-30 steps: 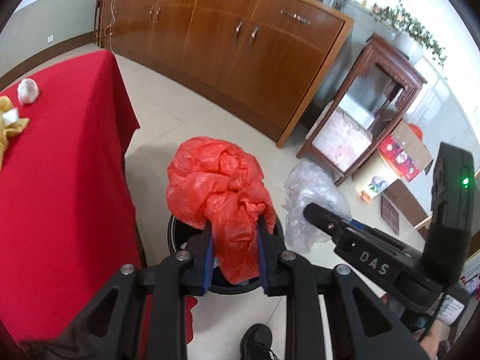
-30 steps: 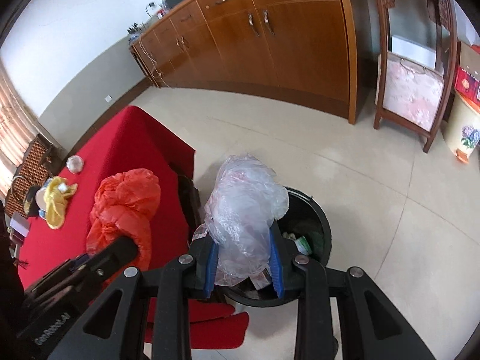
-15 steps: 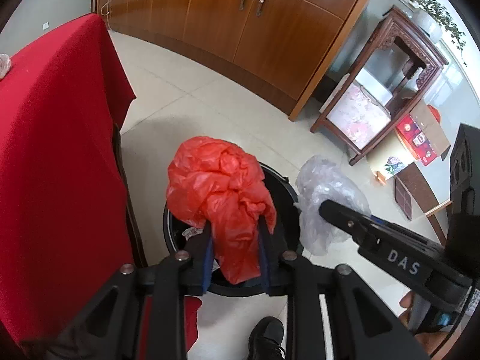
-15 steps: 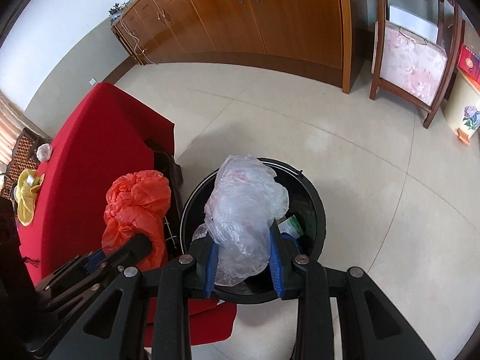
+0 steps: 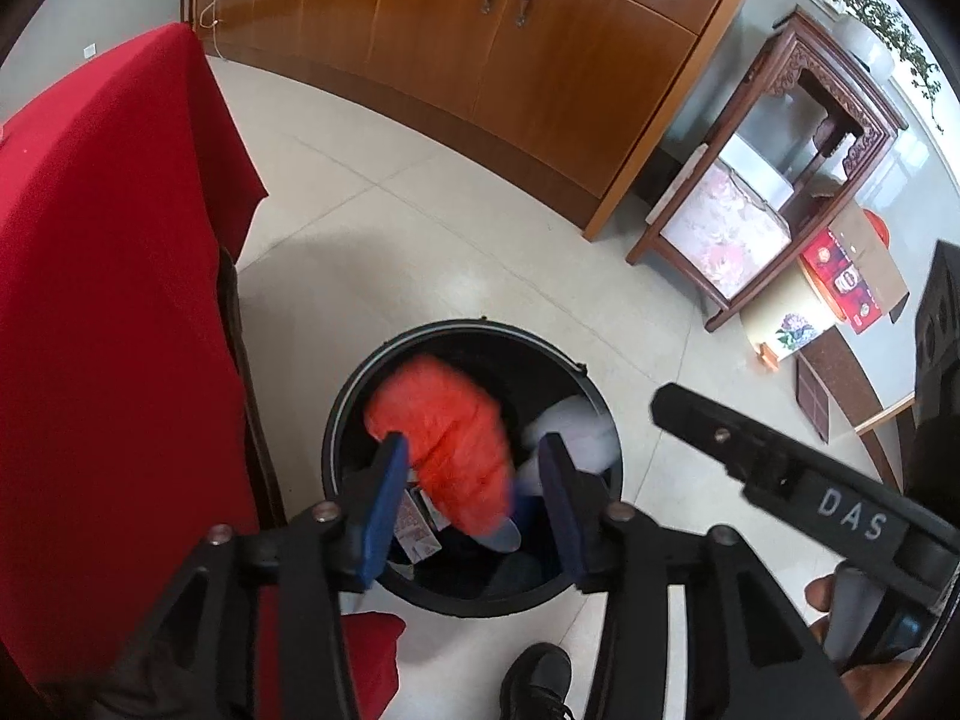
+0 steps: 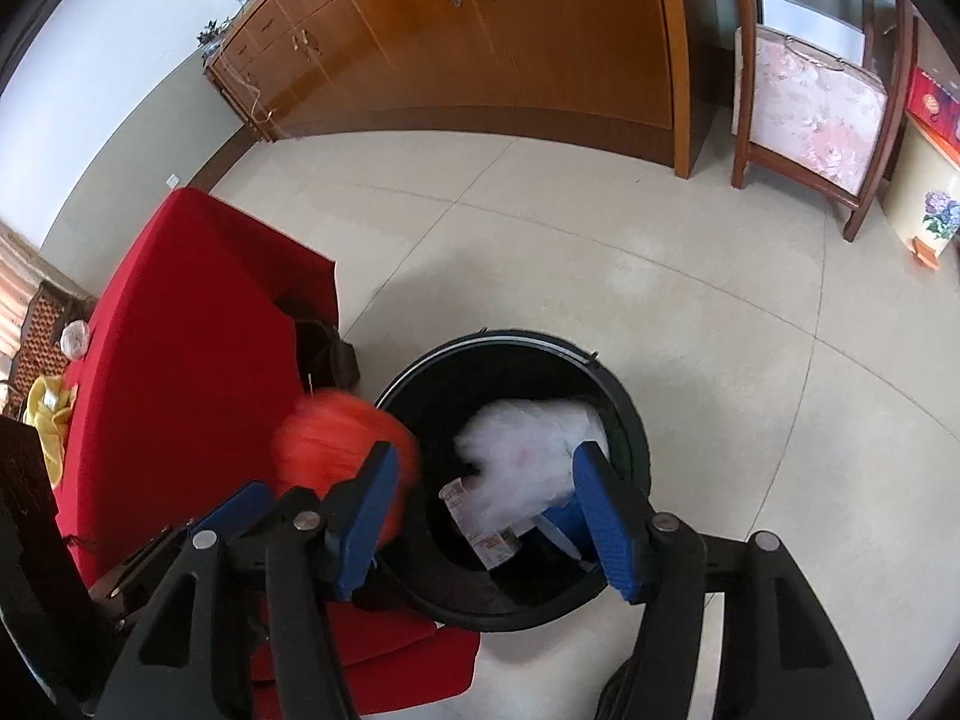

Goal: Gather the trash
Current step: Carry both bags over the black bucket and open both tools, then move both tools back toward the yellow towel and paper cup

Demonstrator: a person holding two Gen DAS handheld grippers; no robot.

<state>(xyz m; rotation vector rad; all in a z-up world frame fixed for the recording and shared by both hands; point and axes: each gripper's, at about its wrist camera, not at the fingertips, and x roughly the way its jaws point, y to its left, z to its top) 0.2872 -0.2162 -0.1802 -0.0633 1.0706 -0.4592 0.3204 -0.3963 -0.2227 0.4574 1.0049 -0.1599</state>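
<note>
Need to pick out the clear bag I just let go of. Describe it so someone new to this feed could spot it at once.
Find the round black trash bin on the tiled floor, next to the table with the red tablecloth. The clear plastic bag is inside its mouth, below the open right gripper. It is the crumpled, whitish see-through lump; its neighbour, the orange bag, is opaque and bright.

Both my wrist views look steeply down from close above, sharing the black bin (image 5: 474, 597) (image 6: 510, 618), the red-draped table (image 5: 108, 300) (image 6: 192, 312) and the wooden cabinets (image 5: 480, 42) (image 6: 510, 48).
</note>
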